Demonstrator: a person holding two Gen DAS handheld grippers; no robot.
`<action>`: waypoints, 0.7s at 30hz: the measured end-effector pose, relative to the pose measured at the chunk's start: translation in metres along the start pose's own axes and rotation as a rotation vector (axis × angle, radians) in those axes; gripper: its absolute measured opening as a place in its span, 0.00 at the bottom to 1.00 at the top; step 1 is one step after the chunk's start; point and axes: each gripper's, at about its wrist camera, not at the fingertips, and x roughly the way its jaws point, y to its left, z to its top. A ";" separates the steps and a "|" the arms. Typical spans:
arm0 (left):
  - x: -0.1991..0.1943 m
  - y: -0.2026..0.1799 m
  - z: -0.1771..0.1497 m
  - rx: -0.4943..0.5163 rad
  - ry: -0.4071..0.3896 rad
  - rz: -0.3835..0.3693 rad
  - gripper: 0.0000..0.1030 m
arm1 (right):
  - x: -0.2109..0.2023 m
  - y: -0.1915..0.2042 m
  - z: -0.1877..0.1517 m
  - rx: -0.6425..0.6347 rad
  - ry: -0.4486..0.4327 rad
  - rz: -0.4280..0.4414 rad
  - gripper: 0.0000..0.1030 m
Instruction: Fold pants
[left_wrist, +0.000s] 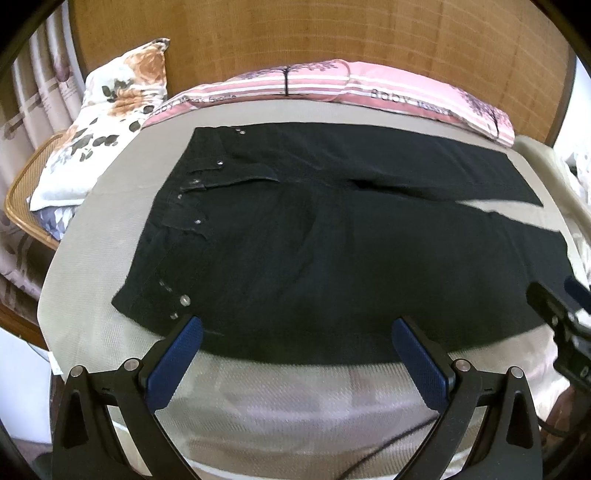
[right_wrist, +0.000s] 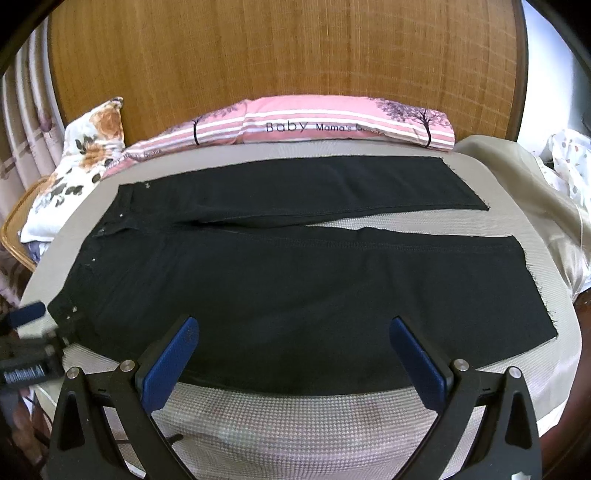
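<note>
your left tool (left_wrist: 297, 328) and right tool (right_wrist: 293, 326) both hang with their blue-padded fingers (left_wrist: 173, 363) wide apart, holding nothing, just over the near edge of the black denim pants (right_wrist: 277, 288). the fold looks not yet begun, so set it up well: bring the left tool down on the near waistband corner with its silver rivets (left_wrist: 183, 300) and the right tool on the near leg's frayed hem, pinching only that near leg's layers, not the cover beneath. lift both ends level and carry the near leg over onto the far one so the seams meet. the pants lie flat on the bed's beige woven cover (right_wrist: 295, 424), waist to your left, legs running right with a narrow gap between them. beyond lie a pink striped pillow (right_wrist: 332, 123) and a wooden headboard (right_wrist: 280, 48).
</note>
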 end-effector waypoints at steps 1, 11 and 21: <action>0.001 0.005 0.006 -0.013 -0.002 0.003 0.98 | 0.001 -0.001 0.002 0.008 0.004 -0.007 1.00; 0.016 0.092 0.088 -0.187 -0.033 0.017 0.98 | 0.030 -0.009 0.053 0.031 0.041 0.111 1.00; 0.100 0.167 0.174 -0.258 -0.003 -0.219 0.70 | 0.087 0.008 0.125 0.090 0.071 0.264 1.00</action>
